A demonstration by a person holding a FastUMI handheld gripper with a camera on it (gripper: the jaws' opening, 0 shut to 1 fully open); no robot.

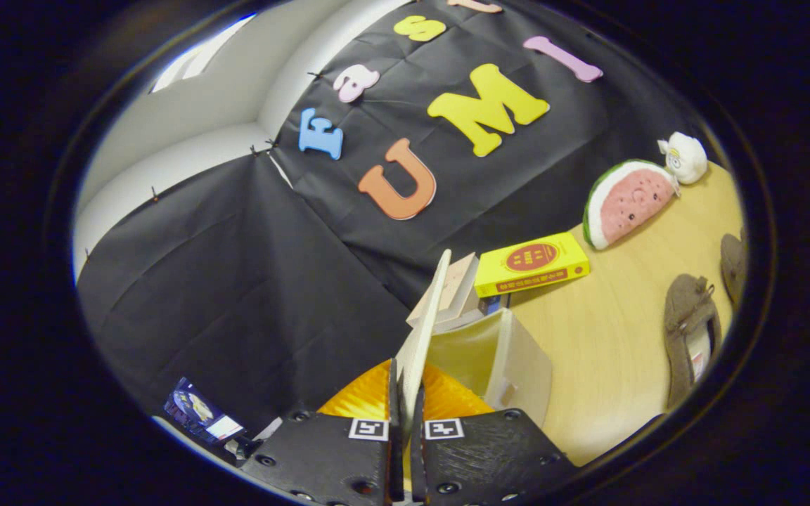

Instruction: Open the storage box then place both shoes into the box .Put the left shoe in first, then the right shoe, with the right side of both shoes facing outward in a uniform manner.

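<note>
1. Between the two fingers of the tongs, a thin pale panel is pinched: the lid of the storage box, standing on edge and running away from the fingers. The tongs are closed narrow on it, both fingers pressing its lower edge.

2. Just right of the lid sits the box body, translucent cream plastic with its opening showing. Judging from its look, the plastic is light, stiff and smooth, so the lid could slip or twist if the pinch loosens; a hold on its edge, well away from the hinge side, seems best.

3. Just behind the fingers an orange ribbed thing shows; what it is I cannot tell.

4. Beyond the box, pale books lie stacked, and to their right a yellow book rests on the wooden surface.

5. To the right, well apart from the box, lies one brown shoe, with the second shoe just beyond it. They look soft, fuzzy and light, likely to sag when lifted; a grip on the heel rim or side wall would probably hold better than the floppy upper. Which is the left shoe I cannot tell.

6. Far right, a watermelon plush and a white plush toy rest against the booth wall.
</note>
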